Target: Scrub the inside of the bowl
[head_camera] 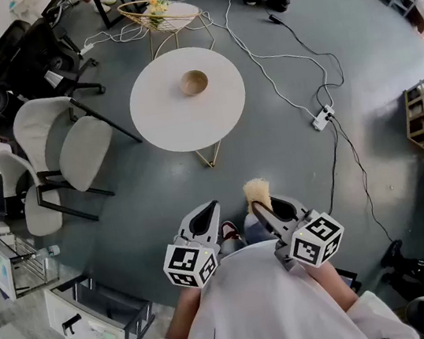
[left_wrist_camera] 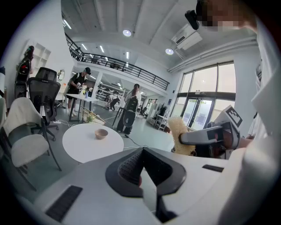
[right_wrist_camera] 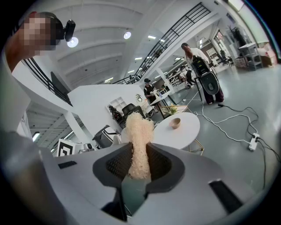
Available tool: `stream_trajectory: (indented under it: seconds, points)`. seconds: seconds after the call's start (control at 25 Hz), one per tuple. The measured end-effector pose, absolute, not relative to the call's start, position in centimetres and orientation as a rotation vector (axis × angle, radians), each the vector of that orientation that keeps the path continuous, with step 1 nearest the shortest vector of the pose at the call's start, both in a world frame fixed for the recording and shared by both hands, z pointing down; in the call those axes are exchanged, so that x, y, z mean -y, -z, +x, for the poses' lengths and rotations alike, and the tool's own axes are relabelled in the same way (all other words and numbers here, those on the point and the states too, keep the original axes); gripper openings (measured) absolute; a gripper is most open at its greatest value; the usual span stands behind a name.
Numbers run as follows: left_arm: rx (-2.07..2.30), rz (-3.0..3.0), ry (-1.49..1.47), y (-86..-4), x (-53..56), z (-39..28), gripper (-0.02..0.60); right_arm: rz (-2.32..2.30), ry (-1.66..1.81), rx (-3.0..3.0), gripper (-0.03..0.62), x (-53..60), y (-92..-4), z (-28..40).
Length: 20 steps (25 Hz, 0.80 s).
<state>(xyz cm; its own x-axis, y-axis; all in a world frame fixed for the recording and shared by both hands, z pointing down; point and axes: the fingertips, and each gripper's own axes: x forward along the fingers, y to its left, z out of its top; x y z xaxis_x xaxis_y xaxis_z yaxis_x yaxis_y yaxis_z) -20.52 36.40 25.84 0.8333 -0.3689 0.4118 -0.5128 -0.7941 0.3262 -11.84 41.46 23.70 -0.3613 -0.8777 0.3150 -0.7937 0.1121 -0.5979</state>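
Left gripper (head_camera: 211, 205): held close against the person's body, pointing forward. Its own view shows the jaws brought together with nothing between them.
Right gripper (head_camera: 256, 205): just beside the left one, also at the body. Its jaws are clamped on the lower end of the scrubber (right_wrist_camera: 139, 132).
Scrubber: a pale, fibrous tuft that stands up out of the right jaws. Most of its length is free above the pads and it touches nothing else.
Tool readiness: the scrubbing tool is in hand, so that much is settled, going by the firm-looking hold in the right gripper view.
Floor: bare grey floor lies between the person and the table (head_camera: 173, 123). A white cable runs off to the right to a power strip (head_camera: 322, 117), clear of the direct path.
Table: round, white, on thin legs, well apart from both grippers, with chairs (head_camera: 57, 149) on its left side.
Bowl (head_camera: 193, 82): small, tan, upright, on the far half of the table top, the only thing on it. Neither gripper is near it.
Inside of bowl: too small in every view to say whether it is clean or dirty.
Done: nothing of the scrubbing itself, as far as the views show.
Left to do: close the gap to the table, probably steady the bowl with the free left gripper, bring the scrubber into the bowl and work it round the inner wall.
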Motion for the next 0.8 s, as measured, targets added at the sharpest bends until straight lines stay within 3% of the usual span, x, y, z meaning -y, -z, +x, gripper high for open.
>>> stream_trajectory:
  seconds: [0.8]
  points:
    - [0.816,2.540,-0.449,-25.6,-31.9,-11.7,0.000,-1.592,1.007,-2.357,0.114,-36.2,-23.0,-0.9]
